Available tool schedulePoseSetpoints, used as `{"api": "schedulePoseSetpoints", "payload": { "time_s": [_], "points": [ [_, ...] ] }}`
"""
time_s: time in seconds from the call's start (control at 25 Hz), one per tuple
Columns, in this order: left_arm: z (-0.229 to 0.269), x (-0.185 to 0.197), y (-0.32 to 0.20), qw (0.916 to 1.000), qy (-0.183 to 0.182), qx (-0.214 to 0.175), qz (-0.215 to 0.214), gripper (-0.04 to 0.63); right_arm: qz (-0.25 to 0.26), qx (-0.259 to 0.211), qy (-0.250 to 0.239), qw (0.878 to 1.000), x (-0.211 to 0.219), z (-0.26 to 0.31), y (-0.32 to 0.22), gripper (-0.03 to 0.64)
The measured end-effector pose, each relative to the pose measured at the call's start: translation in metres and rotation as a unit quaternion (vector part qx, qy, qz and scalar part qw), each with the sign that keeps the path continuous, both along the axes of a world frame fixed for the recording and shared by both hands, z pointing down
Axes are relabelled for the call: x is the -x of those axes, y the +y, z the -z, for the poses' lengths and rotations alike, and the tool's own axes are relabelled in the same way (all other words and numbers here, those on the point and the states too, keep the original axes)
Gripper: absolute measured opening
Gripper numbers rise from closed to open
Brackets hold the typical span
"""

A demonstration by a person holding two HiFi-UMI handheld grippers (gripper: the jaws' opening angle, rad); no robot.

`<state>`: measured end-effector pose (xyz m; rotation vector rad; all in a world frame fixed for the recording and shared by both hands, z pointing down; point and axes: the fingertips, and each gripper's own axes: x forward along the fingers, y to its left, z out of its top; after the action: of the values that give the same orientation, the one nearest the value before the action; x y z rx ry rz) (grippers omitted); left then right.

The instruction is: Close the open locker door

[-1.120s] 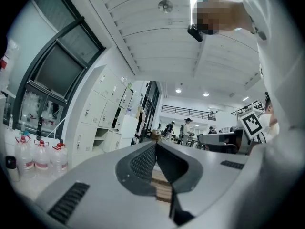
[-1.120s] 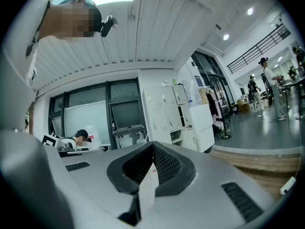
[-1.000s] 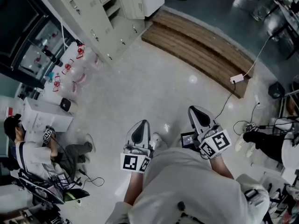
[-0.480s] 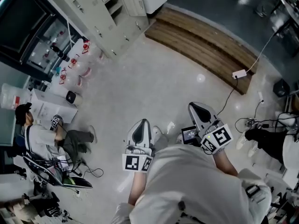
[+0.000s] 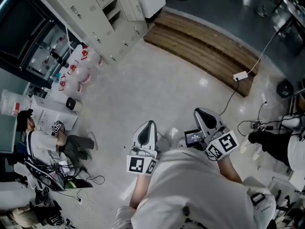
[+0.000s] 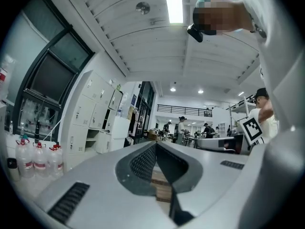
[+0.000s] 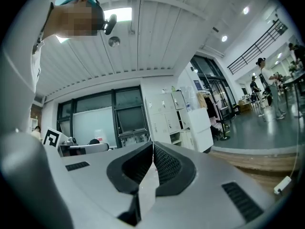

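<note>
The beige lockers [image 5: 90, 13] stand at the far upper left of the head view, a good way off across the floor. One locker door [image 5: 132, 7] hangs open beside bare shelves. In the left gripper view the lockers [image 6: 93, 116] stand at the left, with the open door [image 6: 118, 132] swung out. The right gripper view shows the open door [image 7: 201, 126] past the jaws. My left gripper [image 5: 146, 131] and right gripper [image 5: 205, 119] are held close to my body, both shut with nothing in them. Their tips [image 6: 156, 145] [image 7: 152, 145] meet.
A wooden platform [image 5: 202, 44] lies ahead to the right, with a power strip [image 5: 240, 76] and its cable on the floor. A person [image 5: 45, 144] sits at the left among cables. Water bottles [image 5: 71, 68] stand near the lockers. Several people stand far off [image 6: 183, 125].
The head view has shifted slightly; the lockers sit a bit further to the left. Both grippers stay shut in about the same place before my body.
</note>
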<state>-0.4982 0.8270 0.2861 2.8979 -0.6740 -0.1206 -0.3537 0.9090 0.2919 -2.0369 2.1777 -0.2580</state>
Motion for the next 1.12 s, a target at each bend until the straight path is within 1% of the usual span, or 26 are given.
{"api": "schedulePoseSetpoints", "payload": {
  "time_s": [0.12,0.28,0.48,0.64,0.76,0.96,1.12],
  "points": [
    [-0.003,-0.008,-0.006,1.0,0.001,0.002,-0.007,0.008,-0.007,0.009,-0.006,1.0,-0.006,-0.007,-0.003,0.028],
    [-0.008,-0.019,-0.031,0.9998,0.006,0.003,-0.019,0.008,-0.02,0.017,-0.005,1.0,-0.016,-0.014,-0.025,0.028],
    [-0.008,-0.03,-0.08,0.9995,0.015,0.007,-0.026,0.008,-0.023,0.026,-0.003,0.999,-0.022,-0.014,-0.074,0.028],
    [-0.008,-0.037,-0.126,0.999,0.022,0.014,-0.036,0.008,-0.014,0.034,0.02,0.999,-0.02,-0.008,-0.123,0.028],
    [-0.011,-0.041,-0.154,0.9986,0.026,0.018,-0.043,0.008,-0.016,0.036,0.031,0.999,-0.022,-0.007,-0.154,0.028],
    [-0.011,-0.043,-0.193,0.9982,0.028,0.013,-0.052,0.008,-0.026,0.031,0.019,0.999,-0.024,-0.01,-0.195,0.028],
    [-0.008,-0.035,-0.223,0.9982,0.026,0.006,-0.054,0.008,-0.027,0.027,0.013,0.999,-0.017,-0.013,-0.228,0.028]
  ]
}}
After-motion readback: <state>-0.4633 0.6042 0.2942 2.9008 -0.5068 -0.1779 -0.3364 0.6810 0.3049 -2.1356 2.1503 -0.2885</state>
